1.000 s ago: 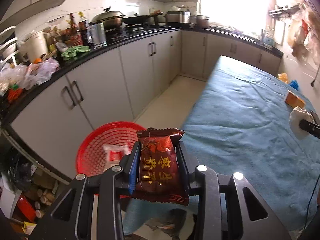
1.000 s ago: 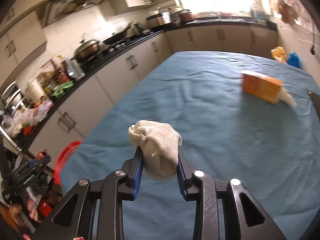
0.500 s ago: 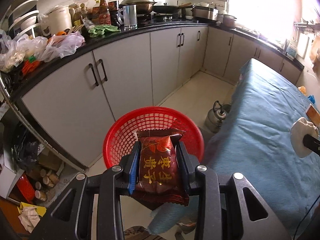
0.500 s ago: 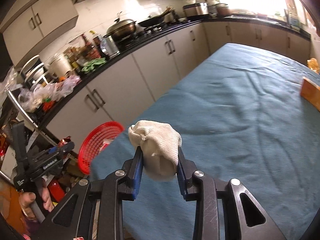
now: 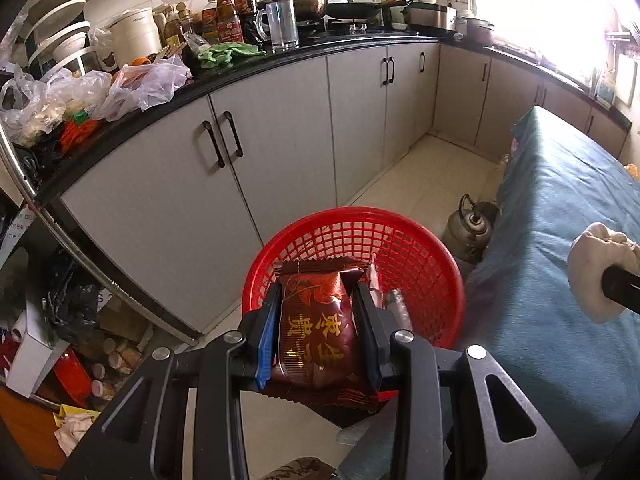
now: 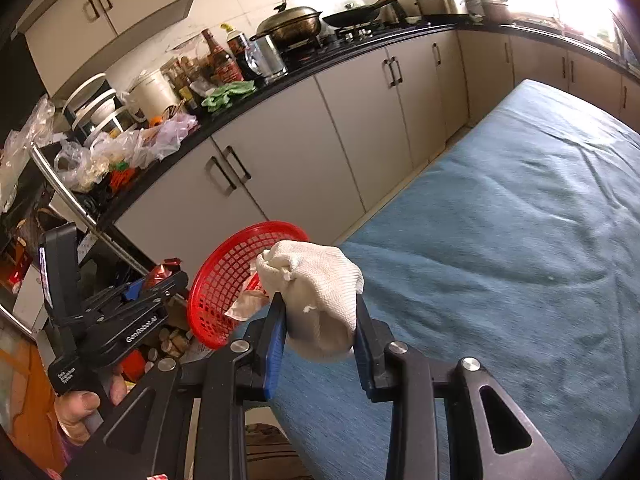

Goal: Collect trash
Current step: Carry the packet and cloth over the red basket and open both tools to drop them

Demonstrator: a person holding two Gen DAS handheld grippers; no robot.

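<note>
Left wrist: looks steeply down, close over the basket [image 5: 420, 248] on the floor.
Right wrist: looks down across the surface [image 6: 500, 240], basket farther left.
Shared: basket, cabinets [image 5: 280, 128], surface edge.

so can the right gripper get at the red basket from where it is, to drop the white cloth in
Probably yes: the red basket sits open-topped just off the table edge, nothing between it and the right gripper, though the left gripper hovers close beside it.
</note>
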